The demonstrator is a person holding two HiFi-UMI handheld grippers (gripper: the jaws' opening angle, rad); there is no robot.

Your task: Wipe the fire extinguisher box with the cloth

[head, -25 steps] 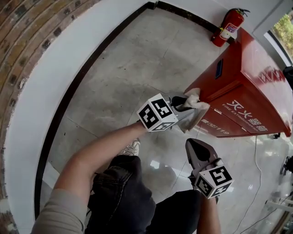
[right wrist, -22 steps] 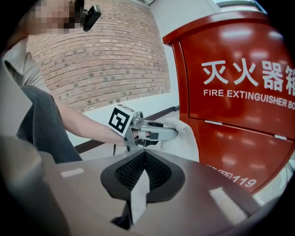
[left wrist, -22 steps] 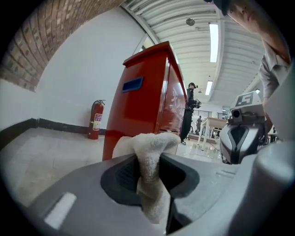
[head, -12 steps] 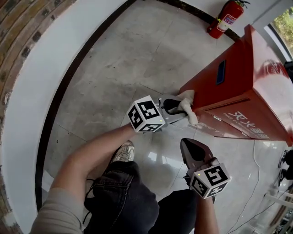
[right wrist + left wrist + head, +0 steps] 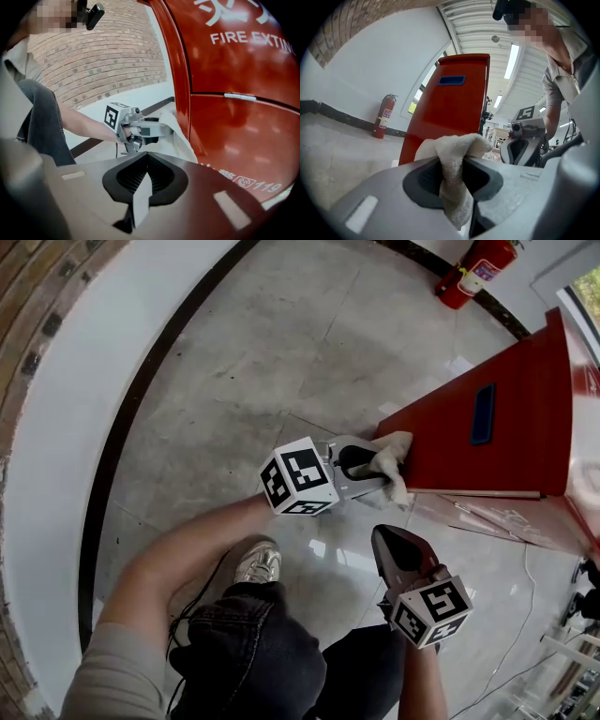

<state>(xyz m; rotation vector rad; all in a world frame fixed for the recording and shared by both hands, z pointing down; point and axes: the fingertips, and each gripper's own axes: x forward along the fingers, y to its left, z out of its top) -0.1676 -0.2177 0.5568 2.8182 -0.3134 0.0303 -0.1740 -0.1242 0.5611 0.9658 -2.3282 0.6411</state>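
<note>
Left arm point(image 5: 178, 563) stretched forward, left gripper point(image 5: 373, 463) level, jaws pinching cloth point(image 5: 394, 457). Cloth bunched just ahead of jaws, touching low corner edge of red box point(image 5: 459, 442). Right gripper point(image 5: 390, 542) drawn back near knee point(image 5: 375, 662), jaws pressed together, empty, pointing at box front.

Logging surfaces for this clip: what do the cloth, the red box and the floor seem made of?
The cloth: off-white terry-like fabric; nubby pile, soft folds.
The box: probably painted sheet metal, glossy red; sharp reflections, hinged panel seam.
The floor: polished stone or tile, grey; glare patches and joint lines.
</note>
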